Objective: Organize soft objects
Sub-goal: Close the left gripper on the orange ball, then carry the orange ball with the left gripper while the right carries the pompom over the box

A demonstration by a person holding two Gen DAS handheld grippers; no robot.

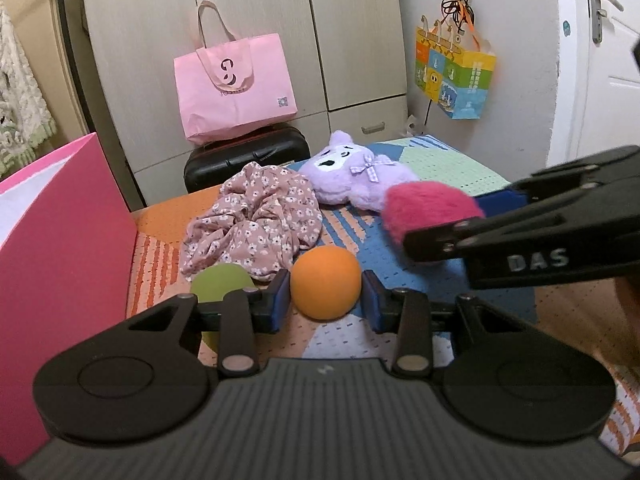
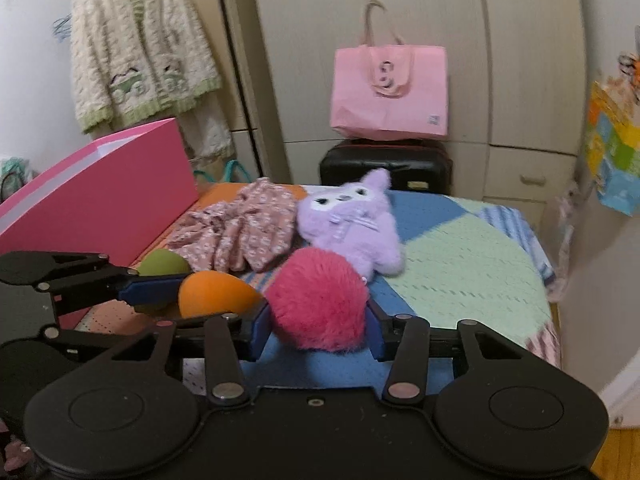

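An orange foam ball (image 1: 326,284) rests on the patchwork bed cover (image 1: 460,160), and my left gripper (image 1: 326,300) is shut on it, a blue pad against each side. A green ball (image 1: 222,282) lies just left of it, partly hidden by my left finger. My right gripper (image 2: 318,328) is shut on a fluffy pink pom-pom (image 2: 318,300), low over the cover. Behind them lie a crumpled floral cloth (image 1: 256,220) and a purple plush toy (image 1: 352,176).
An open pink box (image 1: 64,260) stands at the left edge of the bed. Beyond the bed, a pink tote bag (image 1: 236,84) sits on a black suitcase (image 1: 244,160) against the wardrobe. A colourful bag (image 1: 456,72) hangs on the right wall.
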